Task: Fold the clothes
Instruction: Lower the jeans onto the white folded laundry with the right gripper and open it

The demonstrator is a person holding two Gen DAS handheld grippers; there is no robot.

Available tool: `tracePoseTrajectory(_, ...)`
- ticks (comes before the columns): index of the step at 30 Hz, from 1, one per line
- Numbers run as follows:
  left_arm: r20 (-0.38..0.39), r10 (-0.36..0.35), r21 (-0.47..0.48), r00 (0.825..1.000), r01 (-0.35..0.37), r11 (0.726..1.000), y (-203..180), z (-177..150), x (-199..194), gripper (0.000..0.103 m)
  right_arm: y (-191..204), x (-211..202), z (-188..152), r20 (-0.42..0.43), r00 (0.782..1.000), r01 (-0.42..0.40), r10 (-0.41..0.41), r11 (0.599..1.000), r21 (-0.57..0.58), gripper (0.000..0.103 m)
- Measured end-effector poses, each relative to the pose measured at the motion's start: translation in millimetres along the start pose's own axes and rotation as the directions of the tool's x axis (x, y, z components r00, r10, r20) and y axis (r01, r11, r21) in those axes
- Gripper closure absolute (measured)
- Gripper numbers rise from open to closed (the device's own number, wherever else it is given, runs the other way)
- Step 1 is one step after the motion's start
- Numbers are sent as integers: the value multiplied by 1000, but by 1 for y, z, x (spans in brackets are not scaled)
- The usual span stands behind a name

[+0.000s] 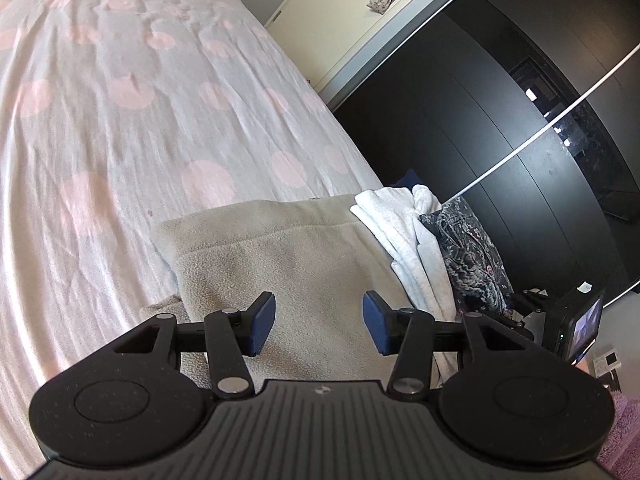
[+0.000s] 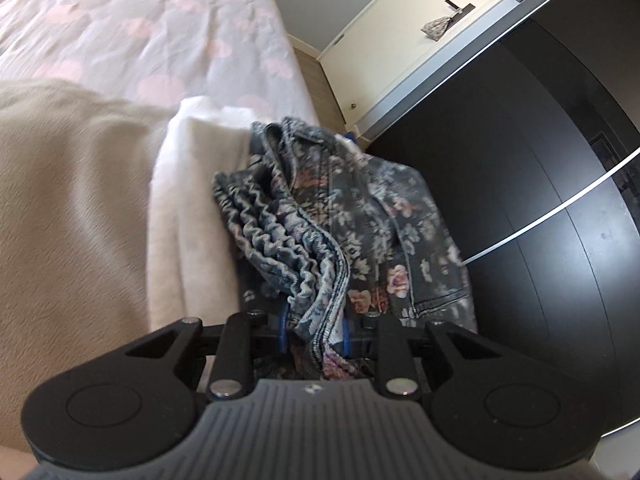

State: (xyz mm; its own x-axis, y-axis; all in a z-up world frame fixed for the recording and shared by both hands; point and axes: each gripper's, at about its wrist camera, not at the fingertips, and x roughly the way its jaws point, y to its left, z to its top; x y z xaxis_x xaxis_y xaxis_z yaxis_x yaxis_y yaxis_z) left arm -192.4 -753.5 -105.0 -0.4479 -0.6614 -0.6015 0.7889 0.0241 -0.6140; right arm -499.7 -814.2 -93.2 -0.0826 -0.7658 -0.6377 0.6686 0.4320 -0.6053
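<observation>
A floral grey denim garment (image 2: pixel 340 216) lies crumpled at the bed's edge; its elastic hem runs between my right gripper's (image 2: pixel 314 330) blue pads, which are shut on it. The same garment shows at the right of the left wrist view (image 1: pixel 468 252). A white fleece garment (image 1: pixel 404 236) (image 2: pixel 188 208) lies folded beside it. A beige fleece (image 1: pixel 288 256) (image 2: pixel 68 200) lies folded to the left. My left gripper (image 1: pixel 319 328) is open and empty above the beige fleece.
The bed (image 1: pixel 120 120) has a pale cover with pink dots. A black sliding wardrobe (image 1: pixel 500 120) stands close on the right, with a cream door (image 2: pixel 400 40) behind it. The right gripper's camera (image 1: pixel 576 324) shows low right. A purple rug (image 1: pixel 624 440) lies on the floor.
</observation>
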Motion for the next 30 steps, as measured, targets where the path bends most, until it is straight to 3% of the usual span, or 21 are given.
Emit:
tracePoseTrajectory(7,1,10,48,1000,-10,999,-12,-2,-4,58,-14,-28,-9,57,996,-79,73,991,112,54)
tracePoseTrajectory(12,-8,24,67,1000,-24,998,-16,-5,-3,58,-28,-70,-31,168,982,-131,91,960,248,54)
tracePoseTrajectory(14,-13,29,76,999,-28,997,-19,-5,-1,58,-41,-86,-34,227,970,-166,91,926,339,58)
tracePoseTrajectory(16,-17,33,87,999,-32,996,-24,-5,2,58,-53,-91,-34,264,960,-201,93,886,419,84)
tracePoseTrajectory(17,-18,32,90,999,-31,995,-26,-6,3,58,-57,-91,-34,273,957,-216,95,865,454,87)
tracePoseTrajectory(24,-29,45,106,999,-42,993,-31,-10,5,58,-56,-39,-43,212,960,-275,180,737,618,92)
tracePoseTrajectory(30,-38,70,151,997,-63,986,-48,-13,7,58,-40,-18,-54,174,963,-269,206,698,664,91)
